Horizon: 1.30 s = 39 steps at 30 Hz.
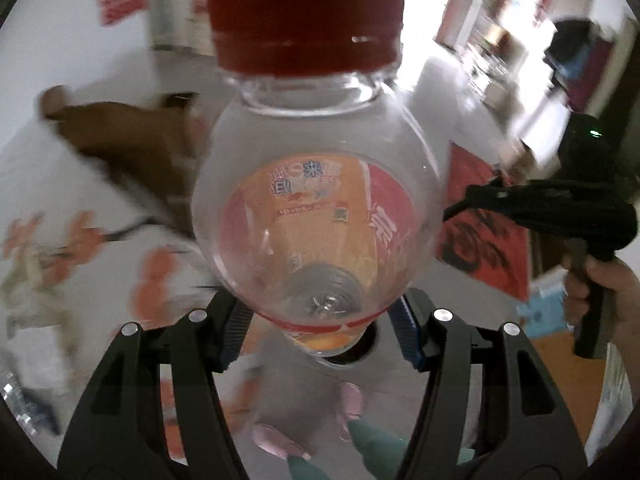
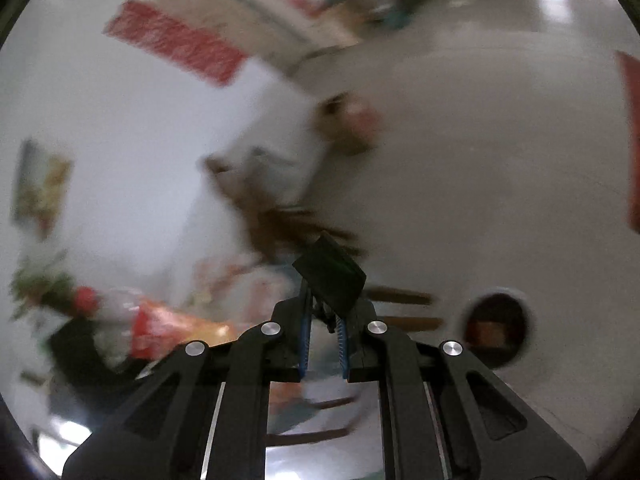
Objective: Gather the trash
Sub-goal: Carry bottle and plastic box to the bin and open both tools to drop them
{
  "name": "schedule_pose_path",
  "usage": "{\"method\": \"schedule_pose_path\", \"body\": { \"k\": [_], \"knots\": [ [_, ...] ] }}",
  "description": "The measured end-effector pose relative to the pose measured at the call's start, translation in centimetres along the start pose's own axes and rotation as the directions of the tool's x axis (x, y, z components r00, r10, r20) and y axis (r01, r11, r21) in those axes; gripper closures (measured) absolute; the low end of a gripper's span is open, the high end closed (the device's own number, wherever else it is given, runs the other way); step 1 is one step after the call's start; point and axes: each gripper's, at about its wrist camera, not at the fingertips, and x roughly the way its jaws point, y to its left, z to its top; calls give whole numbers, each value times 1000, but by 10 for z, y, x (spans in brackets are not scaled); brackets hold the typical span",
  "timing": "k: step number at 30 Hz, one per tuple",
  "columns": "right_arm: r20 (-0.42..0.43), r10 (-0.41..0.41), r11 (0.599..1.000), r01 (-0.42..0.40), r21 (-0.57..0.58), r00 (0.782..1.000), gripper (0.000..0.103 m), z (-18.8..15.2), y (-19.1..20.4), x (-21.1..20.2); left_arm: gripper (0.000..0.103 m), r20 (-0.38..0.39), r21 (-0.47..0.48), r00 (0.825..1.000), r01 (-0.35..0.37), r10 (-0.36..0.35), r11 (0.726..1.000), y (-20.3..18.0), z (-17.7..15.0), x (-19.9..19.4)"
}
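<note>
Partway through, judging by both views. Left gripper (image 1: 320, 322) clamped on an empty bottle (image 1: 316, 216), red cap (image 1: 306, 16) pointing away, carried in the air. Right gripper (image 2: 323, 326) pinching a small black piece (image 2: 330, 276). Both still to be binned; no bin clearly visible.

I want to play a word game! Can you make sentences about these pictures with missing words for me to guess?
1. The bottle has a ____ cap.
2. The bottle is held by the ____ tool.
3. The right tool grips a small flat piece whose colour is ____.
4. The bottle's body is see-through and looks almost ____ inside.

Missing words: red; left; black; empty
</note>
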Motion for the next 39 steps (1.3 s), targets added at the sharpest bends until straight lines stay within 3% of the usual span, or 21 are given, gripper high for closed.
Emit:
{"method": "schedule_pose_path", "body": {
  "k": [5,9,15,22,27,29,30,32,35,39],
  "knots": [
    [-82,-113,985,123,122,990,91,-16,-92,45,45,-158,59,987,53,-43,997,-51,-18,105],
    [-171,-169,966,198,167,971,91,-34,-154,107,45,-303,74,952,76,-50,994,-68,-51,206],
    [-280,-242,932,303,200,929,91,-69,-240,210,45,-412,116,911,77,-23,990,-69,-109,336],
    [-349,-251,907,345,240,903,91,-107,-306,294,45,-509,146,861,100,-12,984,-61,-160,456],
    [-406,-234,900,354,252,883,88,-123,-338,340,44,-581,136,814,95,2,986,-71,-180,504],
    [-413,-242,898,364,247,878,86,-129,-345,347,32,-600,116,800,81,5,990,-68,-184,515],
    [-419,-235,896,363,256,877,78,-131,-347,349,30,-603,112,798,72,10,991,-68,-187,518],
    [-422,-242,892,372,258,873,67,-132,-347,350,28,-598,96,802,65,6,993,-59,-207,514],
    [-417,-235,893,364,263,878,67,-131,-345,342,28,-599,81,801,63,-2,995,-53,-206,511],
    [-401,-228,889,357,287,888,65,-128,-340,325,28,-571,63,821,64,-17,996,-49,-198,482]
  ]
}}
